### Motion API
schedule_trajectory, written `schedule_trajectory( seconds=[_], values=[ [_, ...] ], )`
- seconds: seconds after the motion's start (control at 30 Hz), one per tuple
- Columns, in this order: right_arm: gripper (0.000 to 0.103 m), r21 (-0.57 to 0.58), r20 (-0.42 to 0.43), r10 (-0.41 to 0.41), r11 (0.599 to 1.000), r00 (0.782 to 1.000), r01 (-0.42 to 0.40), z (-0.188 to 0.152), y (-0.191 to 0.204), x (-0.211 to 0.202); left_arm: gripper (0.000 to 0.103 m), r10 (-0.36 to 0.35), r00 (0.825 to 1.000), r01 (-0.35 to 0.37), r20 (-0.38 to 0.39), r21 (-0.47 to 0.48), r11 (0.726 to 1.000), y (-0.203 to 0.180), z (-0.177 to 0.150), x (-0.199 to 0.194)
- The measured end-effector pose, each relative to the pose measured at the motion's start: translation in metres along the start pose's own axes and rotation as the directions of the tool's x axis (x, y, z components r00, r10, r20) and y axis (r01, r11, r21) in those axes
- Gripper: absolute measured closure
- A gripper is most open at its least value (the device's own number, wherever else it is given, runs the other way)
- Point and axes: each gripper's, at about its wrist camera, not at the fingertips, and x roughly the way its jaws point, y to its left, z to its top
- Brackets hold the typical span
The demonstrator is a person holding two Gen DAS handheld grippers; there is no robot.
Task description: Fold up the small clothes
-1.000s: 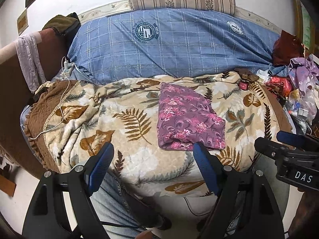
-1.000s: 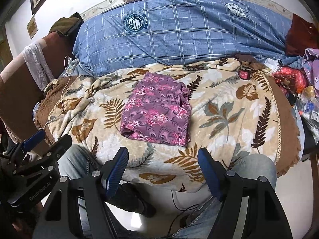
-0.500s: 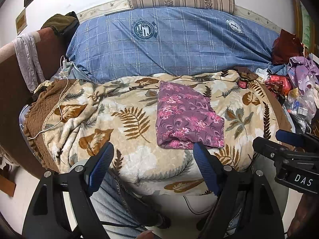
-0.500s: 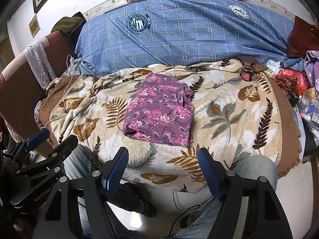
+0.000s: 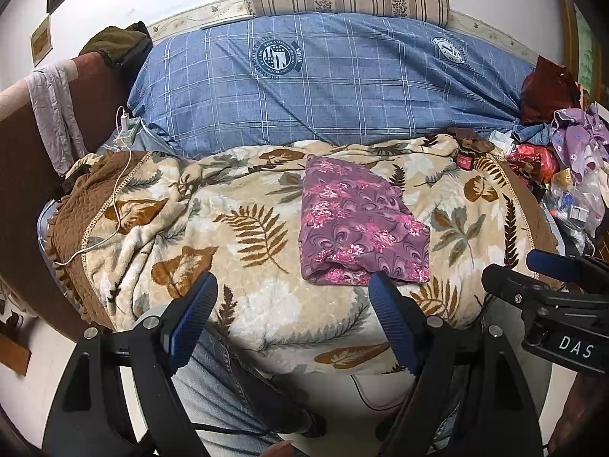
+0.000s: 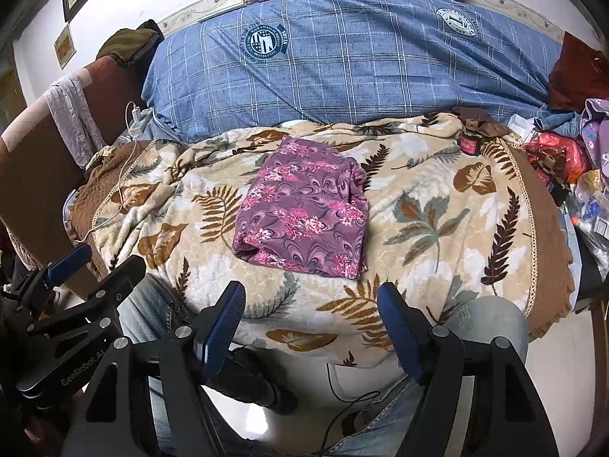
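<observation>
Folded purple floral garment (image 5: 361, 228) lies mid-frame on leaf-print blanket (image 5: 236, 251). Your left gripper (image 5: 293, 320) and right gripper (image 6: 310, 323) released, empty, below it. Small jar (image 6: 470, 144), clutter pile (image 5: 563, 175) upper right; charger cable (image 5: 114, 198) left.

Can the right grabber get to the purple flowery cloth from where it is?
Probably yes. The right gripper is open and empty, and only bare leaf blanket lies between it and the purple cloth.
</observation>
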Motion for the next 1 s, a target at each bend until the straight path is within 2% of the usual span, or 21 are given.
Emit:
schedule_trajectory(
  seconds=[1.0],
  values=[
    [0.029,-0.002,-0.025,0.000,1.000,1.000,0.000,-0.001,-0.002,0.011,0.021,-0.001,1.000,0.001,-0.013,-0.001,1.000,0.003,-0.005,0.010]
  ],
)
